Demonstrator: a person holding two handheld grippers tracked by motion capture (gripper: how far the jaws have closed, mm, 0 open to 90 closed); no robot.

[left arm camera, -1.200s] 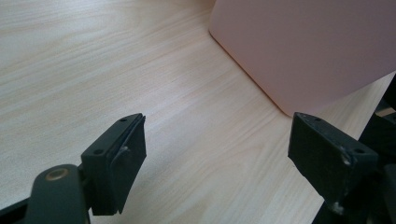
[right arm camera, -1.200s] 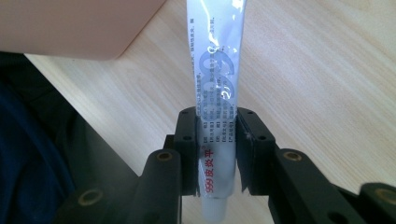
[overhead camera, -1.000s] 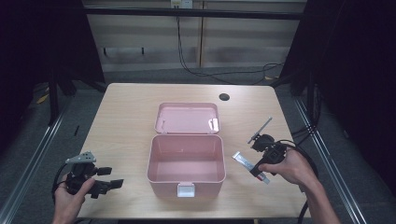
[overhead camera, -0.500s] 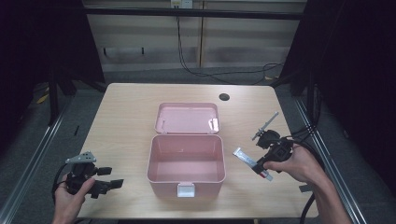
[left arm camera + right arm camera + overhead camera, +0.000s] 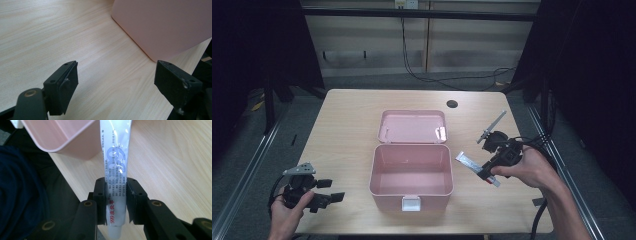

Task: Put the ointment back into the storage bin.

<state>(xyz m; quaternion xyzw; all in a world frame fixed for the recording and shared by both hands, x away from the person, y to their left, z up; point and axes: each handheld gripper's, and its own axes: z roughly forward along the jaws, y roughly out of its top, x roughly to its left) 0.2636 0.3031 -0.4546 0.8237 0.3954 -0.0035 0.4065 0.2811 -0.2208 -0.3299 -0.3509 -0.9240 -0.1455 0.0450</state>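
Note:
An open pink box (image 5: pixel 392 192) stands mid-table, its lid (image 5: pixel 412 126) folded back flat behind it. Just right of the box my right gripper (image 5: pixel 485 173) hangs above the table, shut on a white ointment tube (image 5: pixel 468 161) with blue and red print. In the right gripper view the two pads clamp the tube (image 5: pixel 116 157) near its capped end, and its flat end reaches toward the box wall (image 5: pixel 67 137). My left gripper (image 5: pixel 329 190) rests at the table's near left, open. Between its jaws lies bare wood, with the box's side (image 5: pixel 165 25) beyond them.
A round cable hole (image 5: pixel 452 104) sits in the wooden table (image 5: pixel 347 130) at the back right. Black cables trail from the right gripper off the table's right edge. Dark floor and metal frame rails surround the table.
The right hand has lifted the gripped tube off the table beside the box. The left hand and the box have stayed still.

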